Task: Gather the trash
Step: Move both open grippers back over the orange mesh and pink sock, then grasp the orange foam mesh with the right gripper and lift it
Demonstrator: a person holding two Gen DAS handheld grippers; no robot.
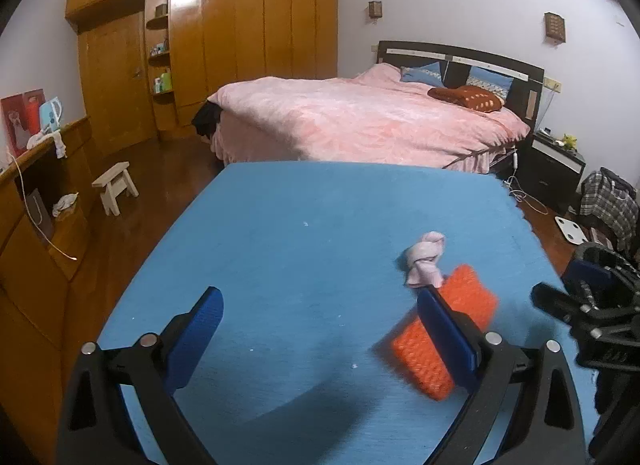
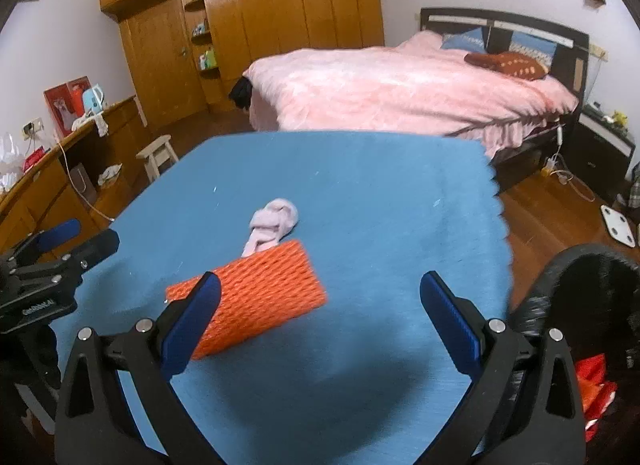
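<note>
An orange foam net sleeve (image 1: 444, 329) (image 2: 264, 293) lies on the blue cloth-covered table (image 1: 300, 233) (image 2: 380, 201). Just beyond it, touching it, rests a knotted pale pink wad (image 1: 425, 259) (image 2: 275, 223). My left gripper (image 1: 320, 301) hovers open above the cloth with nothing between its fingers; its right finger covers part of the net. The right gripper (image 2: 320, 285) is open too and holds nothing, and the net sits by its left finger. Each gripper shows at the edge of the other's view, the right gripper (image 1: 568, 285) and the left gripper (image 2: 86, 239).
A black bin (image 2: 592, 297) with something red inside stands off the table's right edge. Beyond the table are a pink-covered bed (image 1: 360, 117), a wooden wardrobe (image 1: 240, 33), a small stool (image 1: 116, 185) and a long wooden counter (image 1: 36, 201) on the left.
</note>
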